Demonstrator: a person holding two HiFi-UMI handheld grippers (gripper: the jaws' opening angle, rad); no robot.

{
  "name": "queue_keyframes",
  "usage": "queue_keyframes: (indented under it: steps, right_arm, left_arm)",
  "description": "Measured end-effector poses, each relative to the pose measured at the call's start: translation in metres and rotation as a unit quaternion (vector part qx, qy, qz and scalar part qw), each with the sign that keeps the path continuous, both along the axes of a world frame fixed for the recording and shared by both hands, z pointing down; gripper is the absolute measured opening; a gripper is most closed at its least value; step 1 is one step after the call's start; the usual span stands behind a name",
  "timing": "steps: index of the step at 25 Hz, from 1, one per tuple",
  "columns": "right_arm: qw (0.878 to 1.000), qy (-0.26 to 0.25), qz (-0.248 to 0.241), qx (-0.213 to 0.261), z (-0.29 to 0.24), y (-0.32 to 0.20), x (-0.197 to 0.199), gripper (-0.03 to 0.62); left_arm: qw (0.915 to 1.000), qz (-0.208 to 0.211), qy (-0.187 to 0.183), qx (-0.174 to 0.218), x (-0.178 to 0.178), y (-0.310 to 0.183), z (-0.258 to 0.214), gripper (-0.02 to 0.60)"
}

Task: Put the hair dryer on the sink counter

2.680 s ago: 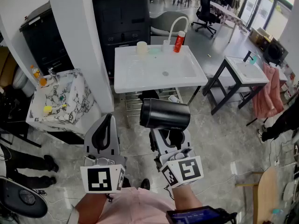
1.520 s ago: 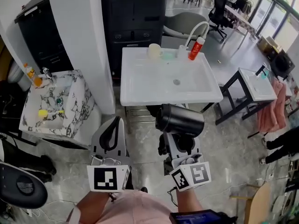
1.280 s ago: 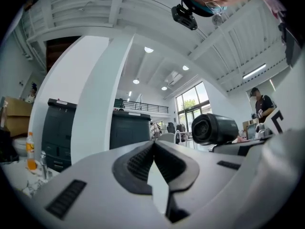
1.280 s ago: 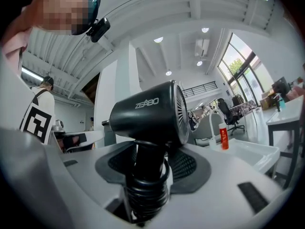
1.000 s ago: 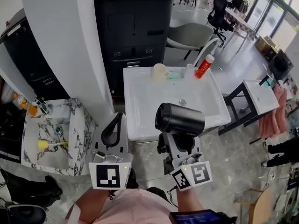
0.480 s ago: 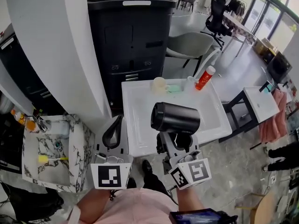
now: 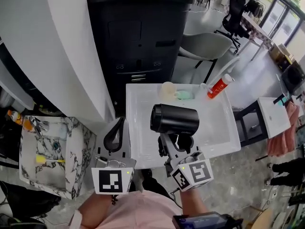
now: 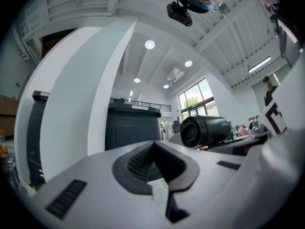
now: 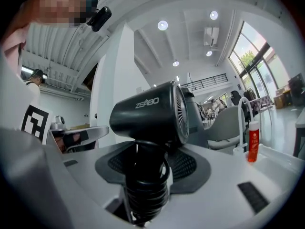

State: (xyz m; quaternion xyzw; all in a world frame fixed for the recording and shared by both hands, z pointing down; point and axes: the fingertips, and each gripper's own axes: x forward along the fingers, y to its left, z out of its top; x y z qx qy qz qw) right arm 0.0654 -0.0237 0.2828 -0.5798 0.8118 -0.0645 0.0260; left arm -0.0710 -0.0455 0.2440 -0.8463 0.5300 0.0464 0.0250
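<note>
- The right gripper (image 7: 175,141) carried a black hair dryer (image 7: 174,119) at the centre of the head view, its fingers (image 9: 190,163) clamped on either side of the dryer's handle.
- The dryer's barrel lay crosswise, left to right in the frame, with one round end facing frame left. The handle ran from the barrel straight down into the fingers.
- Behind and beneath the dryer, a white worktop (image 7: 217,132) with a shallow basin filled the middle of the frame. The dryer appeared over the basin's near half and was judged to be in the air, not resting. How high it hung could not be told.
- Along the worktop's far edge, toward the upper right of the frame, stood a pale cup (image 7: 167,88), a green soap dish (image 7: 184,95) and a red tube (image 7: 219,86). All three were well apart from the dryer.
- The left gripper (image 7: 114,133) hung at lower left, beside the worktop's left edge, its fingers closed together on nothing.
- The placing appeared to fall to the right gripper alone. Bare white surface lay directly below and just ahead of the barrel, so the move seemed to call for a descent and a release. With the barrel set across the fingers, the dryer would likely settle on its side.
</note>
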Motion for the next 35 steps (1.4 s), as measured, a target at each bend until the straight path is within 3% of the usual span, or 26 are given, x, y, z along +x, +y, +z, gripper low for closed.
queue_keyframes:
  steps: [13,26,30,35]
  right_arm:
    - [0.994,0.0,-0.049,-0.095,0.095,-0.059,0.012,0.212]
    - [0.978,-0.019,-0.067,-0.198,0.181,-0.066,0.013,0.212]
    - [0.974,-0.026,-0.067,-0.214,0.193,-0.066,0.013,0.212]
    - [0.969,-0.043,-0.067,-0.235,0.203,-0.072,0.016,0.212]
  left_arm:
    - [0.9976,-0.046,-0.013,-0.051,0.003,-0.053,0.05,0.009]
    - [0.9941,-0.062,-0.026,-0.085,0.009,-0.066,0.076,0.009]
    - [0.994,-0.058,-0.039,-0.084,0.013,-0.067,0.081,0.009]
    - [0.9929,-0.061,-0.03,-0.097,0.016,-0.069,0.086,0.009]
